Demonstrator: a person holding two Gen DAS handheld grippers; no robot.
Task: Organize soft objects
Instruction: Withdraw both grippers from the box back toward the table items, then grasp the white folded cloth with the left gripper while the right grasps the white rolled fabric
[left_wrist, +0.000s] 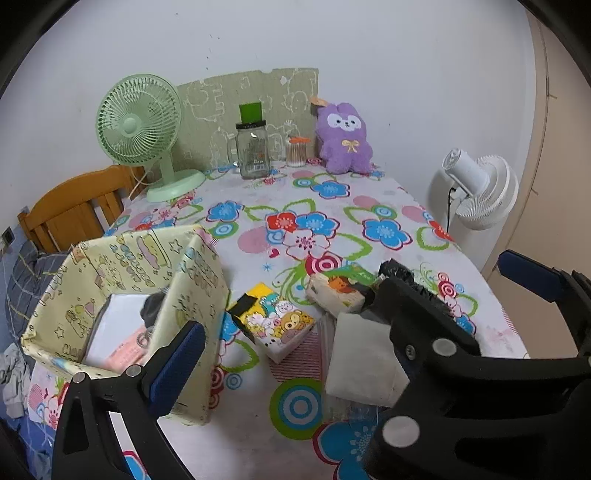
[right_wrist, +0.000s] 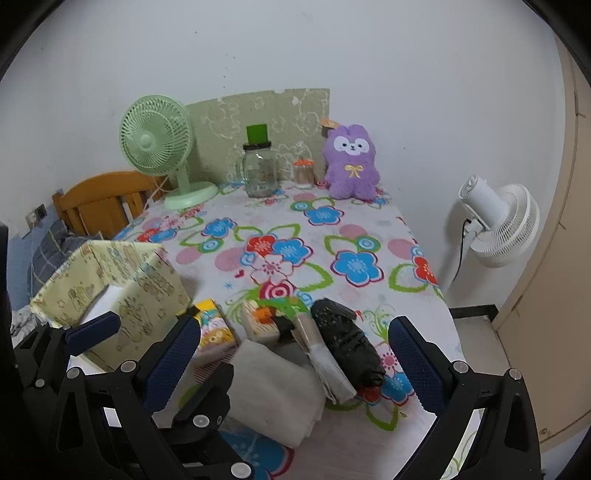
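**Both grippers wide open over scattered soft packs, nothing held**

Counts: two grippers, one fabric bin, two cartoon tissue packs, one white folded cloth, one black folded item, one beige flat pack, two fans, one plush, one jar.

Right gripper (right_wrist: 295, 354): jaws spread as wide as they go, blue ribbed pads, nothing gripped. White folded cloth (right_wrist: 273, 391) lies between its fingers, toward the 7 o'clock side, apart from both pads. Black folded item (right_wrist: 347, 347), crinkly and shiny, sits at 1 o'clock of the cloth, with the beige flat pack (right_wrist: 321, 354) between them.

Left gripper (left_wrist: 362, 306): also spread wide, empty. The other gripper's black frame crosses between its fingers.

Yellow cartoon tissue pack (left_wrist: 275, 325), a soft rectangular block, sits at 9 o'clock of the cloth; orange-print tissue pack (left_wrist: 334, 293) at 12 o'clock. Fabric bin (left_wrist: 92, 266), pale yellow printed cloth, boxy, stands at 9 o'clock and has white and pink flat items inside.

Floral tablecloth (left_wrist: 369, 206). Far edge: green fan (left_wrist: 140, 129), glass jar (left_wrist: 253, 151), purple plush (left_wrist: 343, 138). White fan (left_wrist: 480, 188) stands off the table at 3 o'clock.
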